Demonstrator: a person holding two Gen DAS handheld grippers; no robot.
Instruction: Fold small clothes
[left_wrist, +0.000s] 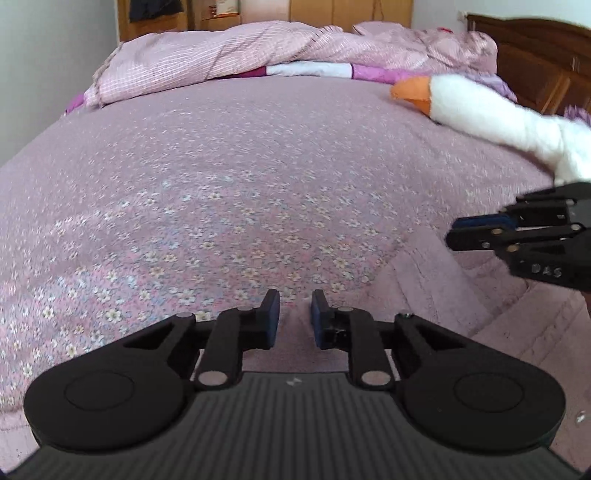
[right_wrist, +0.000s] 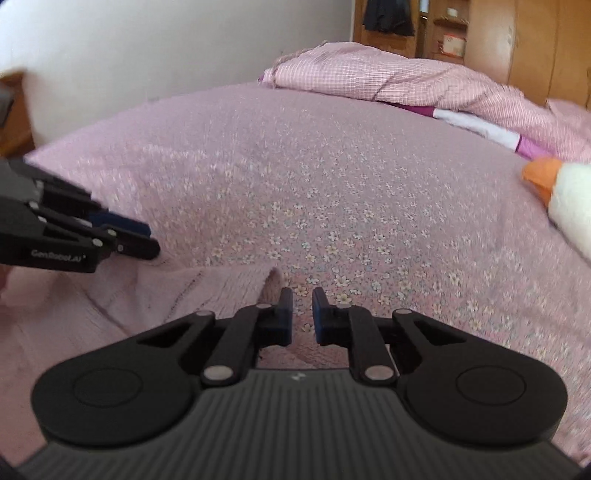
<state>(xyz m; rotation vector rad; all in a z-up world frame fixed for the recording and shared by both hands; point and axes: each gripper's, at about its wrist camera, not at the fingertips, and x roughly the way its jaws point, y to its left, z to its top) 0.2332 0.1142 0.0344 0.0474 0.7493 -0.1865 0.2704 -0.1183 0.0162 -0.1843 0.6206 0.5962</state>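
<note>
Both tongs, left and right, angled downward, jaws narrowly parted.

- Soft, even daylight fills both views; no hard shadows fall across the flowered bedsheet, and the source itself is out of frame.
- The wall in the right wrist view is washed pale, close to overexposed.
- Fisheye distortion bulges the bed into a dome and darkens the bottom corners.
- Motion blur smears the edges: the white plush goose and the pink checked quilt look soft, and the sheet's flowers streak towards the sides.
</note>
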